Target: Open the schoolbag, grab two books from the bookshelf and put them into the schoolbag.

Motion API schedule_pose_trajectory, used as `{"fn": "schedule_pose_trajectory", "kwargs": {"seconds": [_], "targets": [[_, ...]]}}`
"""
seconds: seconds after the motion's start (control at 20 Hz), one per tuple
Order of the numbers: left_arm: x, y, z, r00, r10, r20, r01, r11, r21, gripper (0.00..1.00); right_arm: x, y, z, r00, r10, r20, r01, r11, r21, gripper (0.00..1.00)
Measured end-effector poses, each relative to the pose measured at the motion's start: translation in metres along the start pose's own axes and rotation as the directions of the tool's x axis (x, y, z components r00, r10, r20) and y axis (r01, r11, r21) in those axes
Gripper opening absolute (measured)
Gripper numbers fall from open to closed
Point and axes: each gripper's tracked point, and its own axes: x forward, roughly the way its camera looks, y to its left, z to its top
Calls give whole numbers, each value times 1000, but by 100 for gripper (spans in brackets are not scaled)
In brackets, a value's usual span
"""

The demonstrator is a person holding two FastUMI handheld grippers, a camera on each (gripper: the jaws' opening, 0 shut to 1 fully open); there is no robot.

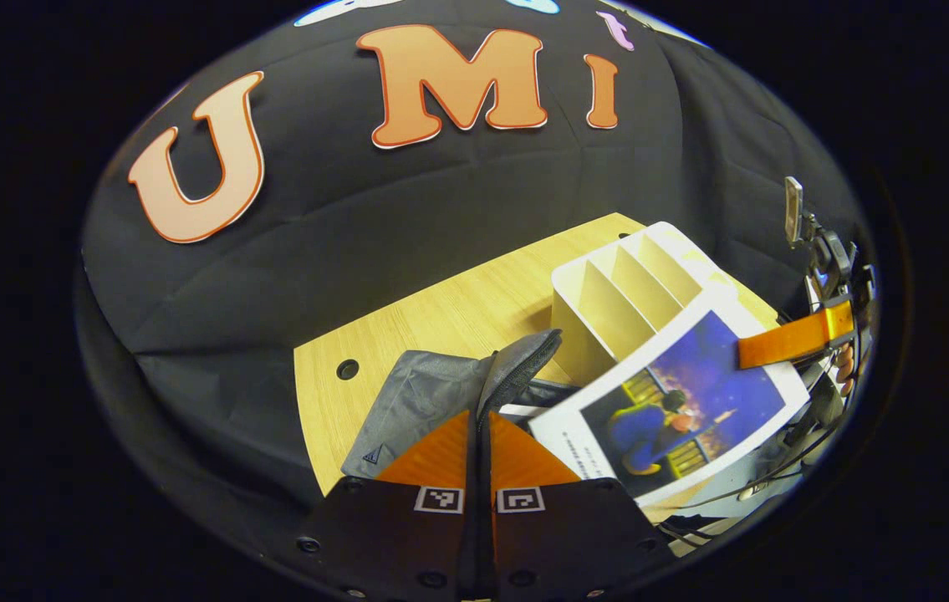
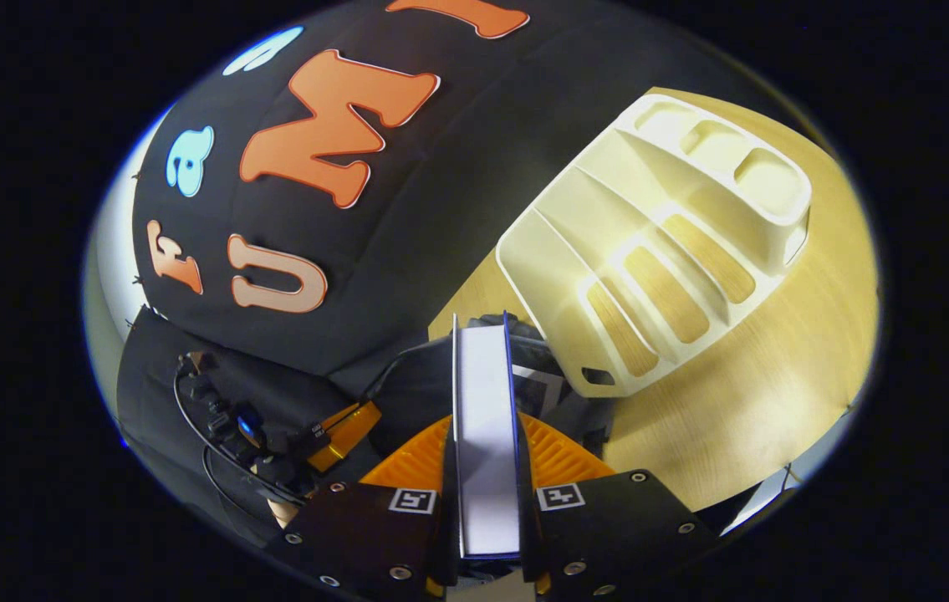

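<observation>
On a pale wooden bench (image 2: 742, 401), the left hand-held gripper (image 1: 480, 426) pinches the grey schoolbag (image 1: 415, 401)'s flap, apparently keeping it open. Beside it, the right hand-held gripper (image 2: 487, 451) clamps a book (image 2: 484, 435) just above the bag; the white bookshelf (image 2: 658, 251) stands beyond.

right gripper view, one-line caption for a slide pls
Right gripper shut on a book held edge-on above the dark schoolbag, beside the empty white bookshelf on the wooden table.
</observation>
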Motion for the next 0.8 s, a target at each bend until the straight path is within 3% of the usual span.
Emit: {"fn": "schedule_pose_trajectory", "kwargs": {"seconds": [0.1, 0.25, 0.3, 0.35, 0.5, 0.65, 0.7, 0.8], "targets": [[-2, 2, 3, 1000, 12, 7, -12, 1000, 1, 1, 27, -1, -1, 1000, -8, -2, 8, 999, 38, 29], [-6, 4, 8, 1000, 21, 21, -21, 1000, 2, 1, 64, -16, -4, 997, -81, 16, 79, 995, 66, 29], [-8, 4, 9, 1000, 22, 22, -22, 1000, 2, 1, 75, -15, -5, 995, -95, 26, 94, 994, 64, 35], [-9, 1, 9, 1000, 11, 12, -11, 1000, 0, 1, 85, -12, -9, 995, -94, 22, 92, 994, 65, 29], [-17, -2, 19, 999, 13, 31, -14, 1000, 25, 0, 113, 4, -18, 998, -62, -8, 62, 993, 101, 29], [-18, -8, 29, 999, 14, 48, -16, 999, 50, 1, 136, 8, -22, 996, -84, 34, 81, 994, 79, 29], [-20, -12, 32, 999, 6, 53, -8, 999, 51, 5, 143, 10, -24, 995, -84, 52, 80, 993, 86, 29], [-19, -15, 39, 998, 0, 63, -4, 998, 64, 1, 156, 16, -26, 992, -95, 88, 89, 994, 70, 29]]}}
